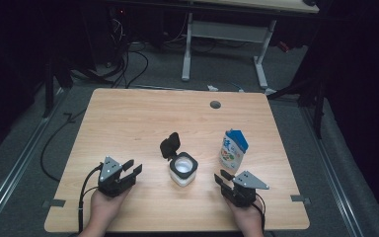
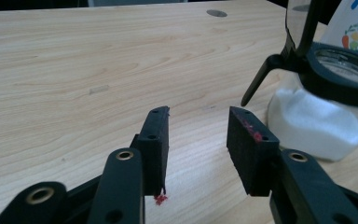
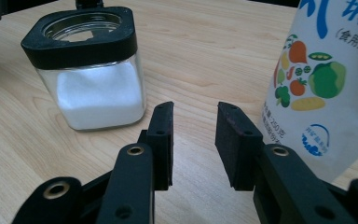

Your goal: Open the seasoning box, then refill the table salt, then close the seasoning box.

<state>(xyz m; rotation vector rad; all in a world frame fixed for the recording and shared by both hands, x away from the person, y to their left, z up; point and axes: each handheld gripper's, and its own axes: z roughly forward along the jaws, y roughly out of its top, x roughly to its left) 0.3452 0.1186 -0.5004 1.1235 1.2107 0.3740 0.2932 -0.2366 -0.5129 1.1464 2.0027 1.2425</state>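
Note:
A square glass jar (image 1: 183, 169) with a black rim stands near the table's front middle, its black hinged lid (image 1: 170, 144) flipped up. White powder fills its lower half (image 3: 100, 95). A white bag with a blue top and vegetable print (image 1: 233, 150) stands upright to the jar's right. My left gripper (image 1: 132, 168) rests open to the left of the jar, nothing between its jaws. My right gripper (image 1: 220, 177) is open just in front of the bag. In the left gripper view the jar (image 2: 317, 116) is off to the right; in the right gripper view the bag (image 3: 324, 79) is close on the right.
The wooden table (image 1: 143, 118) has a round grommet hole (image 1: 215, 104) near its far edge. Another desk's white legs (image 1: 186, 54) and cables stand on the dark floor beyond.

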